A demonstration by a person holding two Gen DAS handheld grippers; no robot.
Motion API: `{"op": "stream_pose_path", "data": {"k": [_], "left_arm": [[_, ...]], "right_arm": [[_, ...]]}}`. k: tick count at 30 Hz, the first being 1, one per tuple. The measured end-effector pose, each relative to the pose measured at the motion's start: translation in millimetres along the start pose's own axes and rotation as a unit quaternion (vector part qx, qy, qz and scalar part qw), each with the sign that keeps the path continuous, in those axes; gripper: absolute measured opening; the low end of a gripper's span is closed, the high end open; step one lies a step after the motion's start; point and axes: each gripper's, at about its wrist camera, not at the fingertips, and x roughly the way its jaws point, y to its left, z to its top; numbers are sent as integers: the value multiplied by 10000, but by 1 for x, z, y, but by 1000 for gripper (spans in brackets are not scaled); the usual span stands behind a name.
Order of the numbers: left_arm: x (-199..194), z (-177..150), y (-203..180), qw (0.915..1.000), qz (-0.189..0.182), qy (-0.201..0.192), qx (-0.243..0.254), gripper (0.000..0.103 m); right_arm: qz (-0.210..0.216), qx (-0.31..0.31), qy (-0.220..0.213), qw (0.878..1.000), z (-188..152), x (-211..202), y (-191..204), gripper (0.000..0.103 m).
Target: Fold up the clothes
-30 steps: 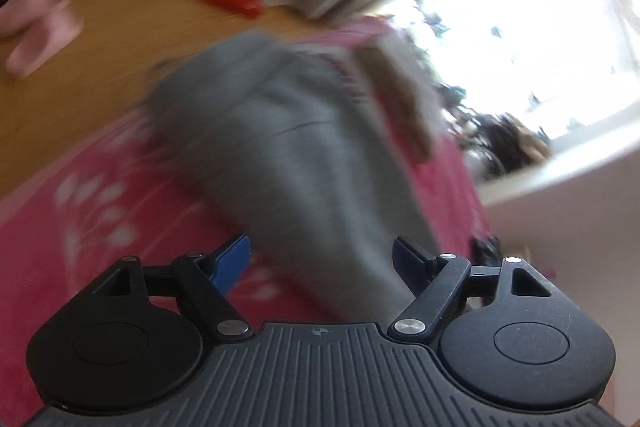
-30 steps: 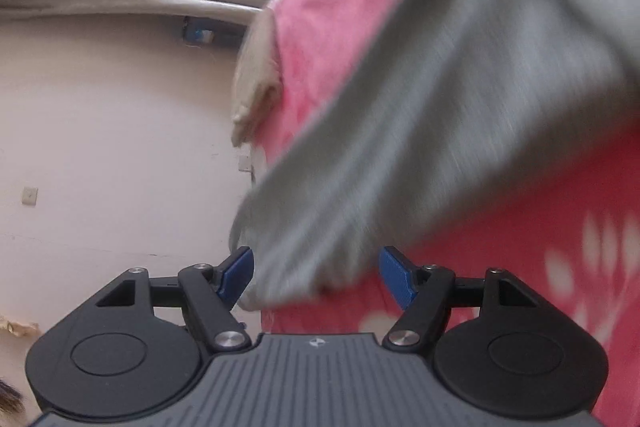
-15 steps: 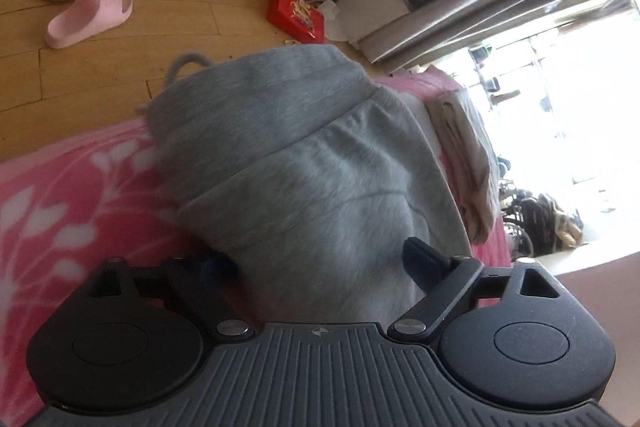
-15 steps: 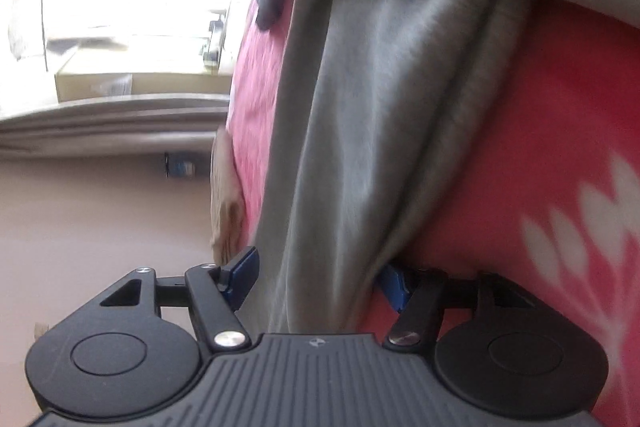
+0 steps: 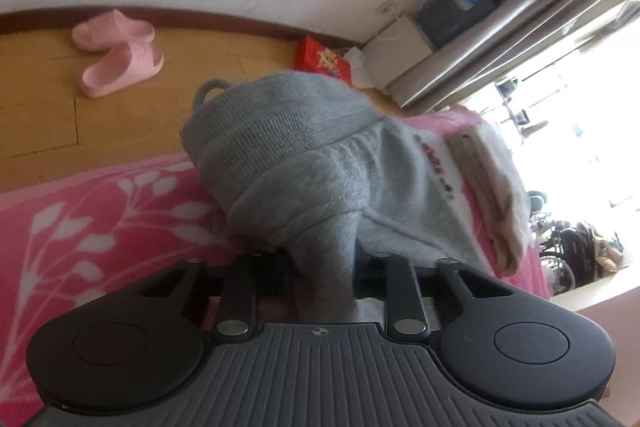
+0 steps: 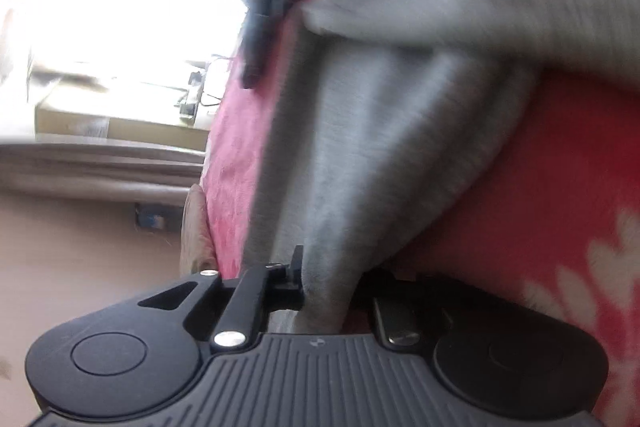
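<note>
Both tools, left tool (image 5: 324, 279) and right tool (image 6: 326, 287), pinch grey garment (image 5: 304, 163) (bunched).

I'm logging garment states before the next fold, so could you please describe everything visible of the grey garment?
The grey garment looks like soft fleece knit with a ribbed band and a cord loop at its far end. It lies bunched on the pink floral blanket, partly folded over itself. The left gripper and right gripper each have their jaws shut on a gathered fold of it.

Pink leaf-patterned bedspread (image 5: 100, 219) under grey garment (image 5: 304, 155) and folded beige clothes (image 5: 488, 187).
</note>
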Motion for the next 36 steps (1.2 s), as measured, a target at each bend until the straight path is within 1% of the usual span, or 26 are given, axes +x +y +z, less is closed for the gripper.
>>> {"op": "stream_pose_path", "data": {"k": [5, 8, 12, 14, 18, 20, 22, 24, 26, 27, 28, 29, 31, 33, 35, 36], "left_arm": [[-37, -2, -1, 9995, -198, -48, 239, 15], [-65, -8, 12, 9990, -195, 58, 410, 15], [-111, -23, 44, 9978, -114, 232, 614, 15], [-137, -33, 62, 9967, -47, 308, 755, 15], [-182, -49, 93, 9950, 240, 473, 842, 16], [-191, -54, 108, 9953, 295, 569, 723, 21], [-185, -57, 122, 9944, 297, 780, 648, 29], [-179, -55, 132, 9917, 206, 1021, 759, 31], [-186, -51, 133, 9890, 174, 1121, 952, 38], [-191, -49, 133, 9875, 162, 1163, 1053, 45], [-200, -48, 132, 9856, 182, 1156, 1219, 50], [-210, -48, 132, 9834, 209, 1136, 1402, 51], [-221, -38, 129, 9821, 262, 936, 1610, 53], [-231, -28, 125, 9805, 315, 717, 1800, 53], [-241, -18, 121, 9781, 367, 498, 1987, 53], [-246, -13, 119, 9766, 393, 388, 2081, 53]], "right_arm": [[84, -455, 32, 9989, 1, -28, 24, 10], [71, -528, 187, 9984, -5, -50, 24, 10], [-116, -500, 488, 9975, -17, -94, 2, 10], [-235, -427, 671, 9966, -29, -125, -17, 10], [-593, -282, 1005, 9928, -52, -163, -51, 10], [-740, -410, 1170, 9895, -60, -173, -65, 10], [-985, -589, 1274, 9852, -59, -165, -67, 19], [-1144, -846, 1576, 9772, -57, -158, -66, 23], [-1306, -1196, 1858, 9665, -55, -159, -50, 41], [-1385, -1378, 2000, 9601, -55, -161, -42, 54], [-1538, -1641, 2138, 9506, -57, -164, -33, 60], [-1700, -1983, 2290, 9377, -62, -167, -22, 62], [-2010, -2683, 2591, 9058, -73, -174, -1, 64], [-1833, -3368, 2785, 8806, -88, -194, 13, 64], [-1204, -4093, 2722, 8625, -107, -185, 43, 64], [-863, -4444, 2667, 8509, -117, -179, 59, 64]]}}
